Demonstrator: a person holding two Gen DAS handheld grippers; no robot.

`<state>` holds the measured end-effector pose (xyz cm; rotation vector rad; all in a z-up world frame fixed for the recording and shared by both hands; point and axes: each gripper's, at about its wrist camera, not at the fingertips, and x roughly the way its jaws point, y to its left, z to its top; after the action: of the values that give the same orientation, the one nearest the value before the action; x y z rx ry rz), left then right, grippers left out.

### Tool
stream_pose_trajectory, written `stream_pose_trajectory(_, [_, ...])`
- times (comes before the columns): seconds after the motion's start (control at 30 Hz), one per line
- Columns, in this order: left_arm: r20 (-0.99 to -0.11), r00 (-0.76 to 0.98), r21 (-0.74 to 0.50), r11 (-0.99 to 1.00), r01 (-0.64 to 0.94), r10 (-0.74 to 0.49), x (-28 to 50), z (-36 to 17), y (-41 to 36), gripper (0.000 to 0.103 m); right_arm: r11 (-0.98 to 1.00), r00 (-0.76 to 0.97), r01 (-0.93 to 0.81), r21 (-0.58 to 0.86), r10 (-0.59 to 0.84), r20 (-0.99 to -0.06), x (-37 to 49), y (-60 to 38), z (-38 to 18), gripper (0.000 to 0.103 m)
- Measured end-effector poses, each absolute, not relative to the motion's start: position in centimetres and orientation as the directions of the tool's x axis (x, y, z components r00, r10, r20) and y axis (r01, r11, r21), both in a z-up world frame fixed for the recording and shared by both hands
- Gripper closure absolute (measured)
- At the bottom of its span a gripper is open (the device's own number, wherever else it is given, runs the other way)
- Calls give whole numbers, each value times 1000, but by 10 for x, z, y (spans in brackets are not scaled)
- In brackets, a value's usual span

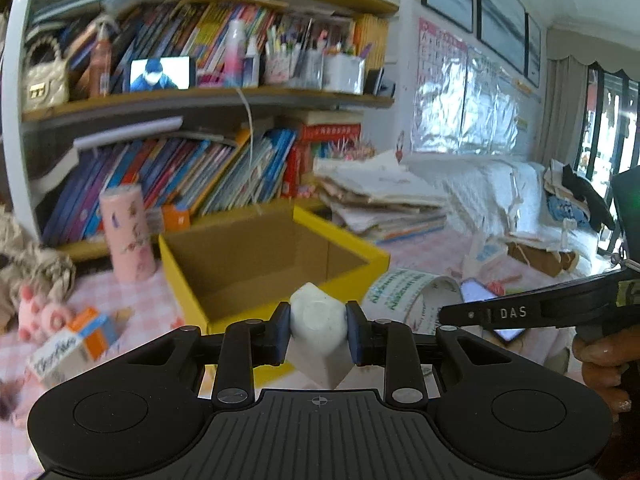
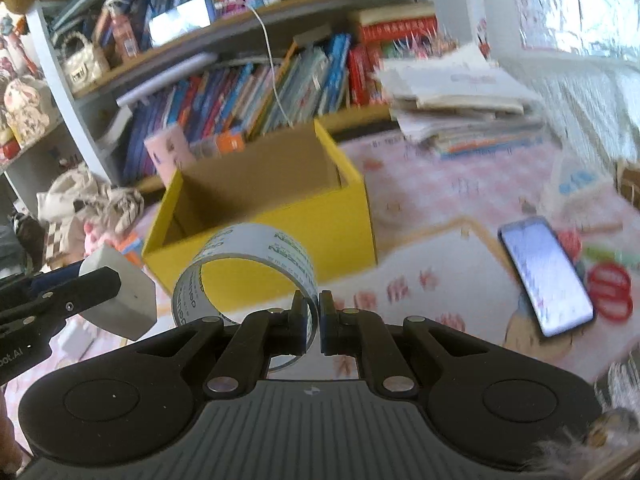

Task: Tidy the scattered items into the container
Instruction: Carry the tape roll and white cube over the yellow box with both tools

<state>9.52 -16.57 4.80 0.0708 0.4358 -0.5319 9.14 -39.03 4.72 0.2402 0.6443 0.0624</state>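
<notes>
Jaws of the left gripper [image 1: 318, 330] are clamped on a white faceted block [image 1: 318, 320]; jaws of the right gripper [image 2: 319, 322] are pinched on the wall of a clear tape roll [image 2: 248, 264]. Both items are held just in front of the open yellow box [image 1: 276, 248], which sits on the pink checked tablecloth [image 2: 440, 208] near the bookshelf [image 1: 192, 100]. A phone [image 2: 546, 276] is seen lying toward the right edge.

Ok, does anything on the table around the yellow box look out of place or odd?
Yes: a phone lies screen lit on the pink tablecloth right of the yellow box, and a small orange-and-white carton lies tipped on its side left of it.
</notes>
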Motion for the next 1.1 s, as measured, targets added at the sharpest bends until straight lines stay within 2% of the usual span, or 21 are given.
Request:
stream_pose_trajectory(0.33, [-377,831,-5,898,439,-408,124,65,-192,76,976,851,-138,169,204,-484,137,-404,75,97])
stream_pose_trajectory(0.57, [-362,859,9,920,392,-362,159,77,-203,76,965,852,-238,114,264,-453,188,-409,89,97])
stream_pose_trajectory(0.77, [-429,844,1,934,358,-323,209,71,-210,76,941,819,-336,31,308,-484,243,-402,88,97])
stream_pose_trajectory(1.1, [-607,750,13,940,341,-263,283,30,-219,76,831,692,-532,-164,315,-650,322,-376,49,97])
